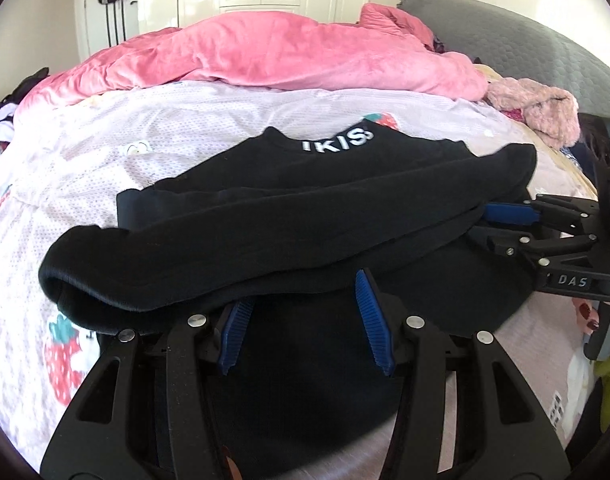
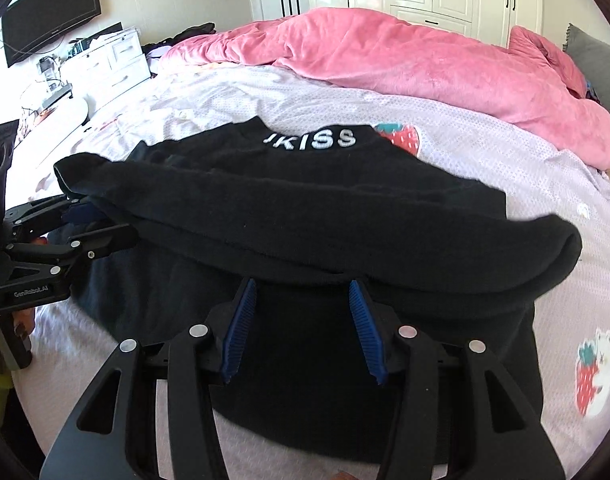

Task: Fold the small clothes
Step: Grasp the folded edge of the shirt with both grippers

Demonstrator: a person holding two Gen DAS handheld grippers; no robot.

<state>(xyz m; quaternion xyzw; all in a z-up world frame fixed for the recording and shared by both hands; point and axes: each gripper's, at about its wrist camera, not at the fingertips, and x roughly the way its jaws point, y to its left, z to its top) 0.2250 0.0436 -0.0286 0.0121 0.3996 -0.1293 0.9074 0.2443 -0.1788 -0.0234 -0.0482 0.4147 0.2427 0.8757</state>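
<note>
— How many garments are in front of you?

— One black sweater [image 1: 305,208], mid-frame on the bed [image 1: 85,184], white letters at its collar.

— And your tongs?

— Two. My left tongs [image 1: 301,316] sit at lower centre of their view, my right tongs [image 2: 301,320] likewise; whether either pair grips the folded edge draped over its tips, I cannot tell.

— Anything behind?

— One pink quilt [image 1: 305,56] across the top.

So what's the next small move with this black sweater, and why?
Probably lower both grippers together to lay the fold flat. The black sweater has its doubled-over edge raised across the tips of the left gripper and right gripper, off the layer beneath, short of the white lettering. Whether the pads pinch it is hidden.
</note>
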